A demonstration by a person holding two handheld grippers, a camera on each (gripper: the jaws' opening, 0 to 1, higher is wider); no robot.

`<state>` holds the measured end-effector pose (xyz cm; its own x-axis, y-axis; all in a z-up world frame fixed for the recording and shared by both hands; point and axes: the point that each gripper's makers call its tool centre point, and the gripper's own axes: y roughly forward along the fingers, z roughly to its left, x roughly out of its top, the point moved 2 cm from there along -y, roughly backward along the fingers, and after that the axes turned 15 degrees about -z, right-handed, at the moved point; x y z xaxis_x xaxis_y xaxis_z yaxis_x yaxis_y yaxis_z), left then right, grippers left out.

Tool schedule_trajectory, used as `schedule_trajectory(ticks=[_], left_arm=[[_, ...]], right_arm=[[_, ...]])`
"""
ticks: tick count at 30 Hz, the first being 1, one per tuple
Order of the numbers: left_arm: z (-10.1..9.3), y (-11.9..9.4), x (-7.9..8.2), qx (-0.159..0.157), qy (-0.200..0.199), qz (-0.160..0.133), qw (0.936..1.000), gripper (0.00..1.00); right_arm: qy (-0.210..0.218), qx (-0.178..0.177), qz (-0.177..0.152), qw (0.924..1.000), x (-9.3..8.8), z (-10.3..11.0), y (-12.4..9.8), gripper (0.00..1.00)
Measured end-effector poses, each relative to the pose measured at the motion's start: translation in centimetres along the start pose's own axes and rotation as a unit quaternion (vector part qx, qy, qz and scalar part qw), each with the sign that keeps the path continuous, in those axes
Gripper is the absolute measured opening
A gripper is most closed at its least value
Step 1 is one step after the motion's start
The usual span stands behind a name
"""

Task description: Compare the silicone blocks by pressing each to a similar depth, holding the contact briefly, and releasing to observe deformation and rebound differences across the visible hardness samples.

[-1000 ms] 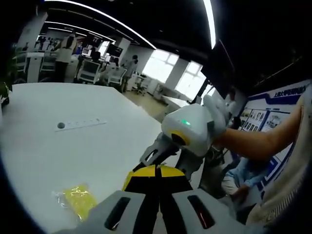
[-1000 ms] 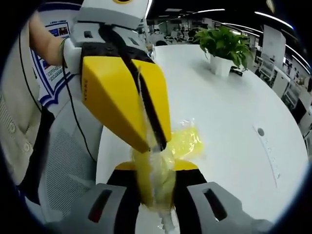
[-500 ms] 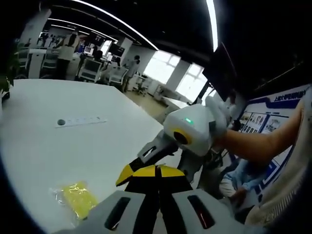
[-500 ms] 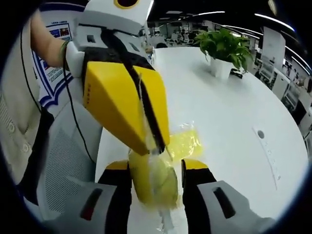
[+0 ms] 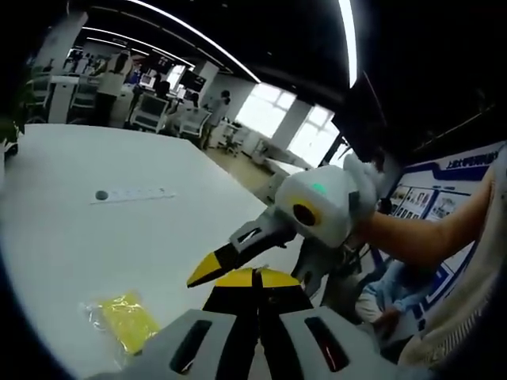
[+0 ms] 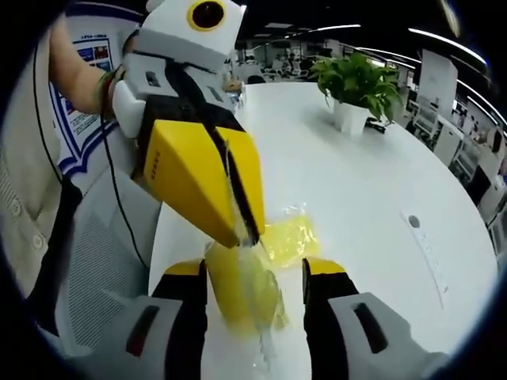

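Left gripper [image 6: 242, 226] clamped on bagged block [image 6: 245, 289] – right gripper [image 6: 255, 273] wide, straddling it. Second bag [image 6: 289, 236] at 12 o'clock. Close slowly, square on – match depth.

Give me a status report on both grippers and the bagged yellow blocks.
Left gripper shut on bagged yellow block, hanging by its plastic. Right gripper open around it. Second bagged block lies on white table. Nothing in the way.
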<state>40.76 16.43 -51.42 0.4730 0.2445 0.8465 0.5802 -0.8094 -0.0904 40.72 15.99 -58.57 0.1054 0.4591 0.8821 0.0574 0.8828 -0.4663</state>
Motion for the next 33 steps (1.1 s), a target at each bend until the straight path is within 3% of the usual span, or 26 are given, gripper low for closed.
schedule_trajectory(ticks=[18,33], left_arm=[[0.7,0.1,-0.7,0.008,-0.011,0.005,0.9999,0.0],[1.2,0.7,-1.6,0.016,-0.02,0.008,0.9996,0.0]], right_arm=[[0.02,-0.055,-0.036,0.9977,0.3,0.0,-1.9,0.56],[0.058,-0.138,-0.094,0.9843,-0.3,0.0,-5.2,0.62]])
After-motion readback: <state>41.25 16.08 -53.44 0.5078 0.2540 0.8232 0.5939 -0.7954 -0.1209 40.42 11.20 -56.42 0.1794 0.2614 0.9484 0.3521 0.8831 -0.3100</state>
